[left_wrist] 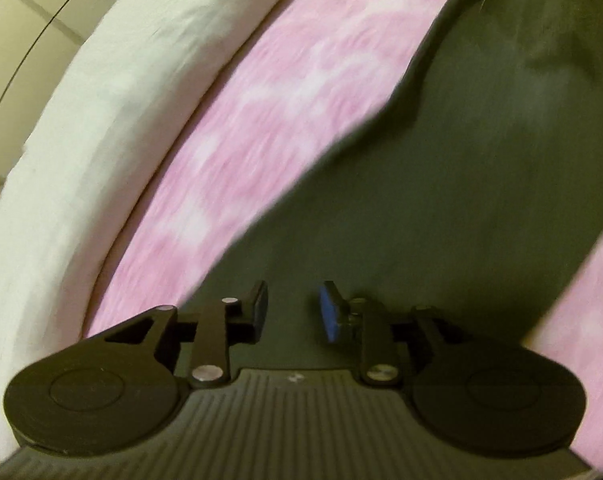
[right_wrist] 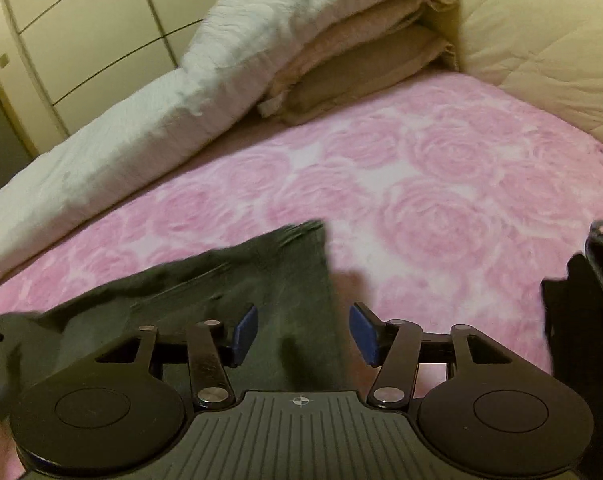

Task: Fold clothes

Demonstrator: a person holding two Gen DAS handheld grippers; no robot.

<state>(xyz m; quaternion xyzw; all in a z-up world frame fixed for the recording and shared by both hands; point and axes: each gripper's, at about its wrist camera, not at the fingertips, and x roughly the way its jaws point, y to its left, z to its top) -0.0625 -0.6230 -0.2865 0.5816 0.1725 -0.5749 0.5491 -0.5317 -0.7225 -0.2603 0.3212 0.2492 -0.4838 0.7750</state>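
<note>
Left wrist view: left gripper [left_wrist: 293,308] sitting with jaws apart, nothing pinched between the blue pads [left_wrist: 328,312]. Hovering over the dark green garment [left_wrist: 441,208], which is filling the field ahead and to the right of the fingers. Garment lying on the pink rose-print blanket [left_wrist: 261,112], its edge running diagonally ahead-left of the gripper. White quilt [left_wrist: 113,92] lying bunched further left, beyond the pink strip. Cream cabinet panels [left_wrist: 17,12] showing at far upper left. Heavy blur across the whole frame, so fabric detail not readable.

Right wrist view: right gripper [right_wrist: 303,334] also spread wide, pads [right_wrist: 246,332] not gripping anything. Strip of the dark green garment [right_wrist: 297,312] passing between the open fingers and reaching ahead, ending in a squared corner just ahead of the tips; rest of it trailing off to the left of the tool in folds. Cannot tell whether the cloth is touching either pad. Pink rose-print blanket [right_wrist: 441,184] spreading ahead and right. White quilt [right_wrist: 149,132] lying ahead-left, folded beige bedding [right_wrist: 365,60] stacked further ahead, cream duvet [right_wrist: 541,40] far ahead-right. Cream cabinet panels [right_wrist: 85,28] at upper left. Dark object [right_wrist: 581,320] sitting at the right edge, not identifiable.
</note>
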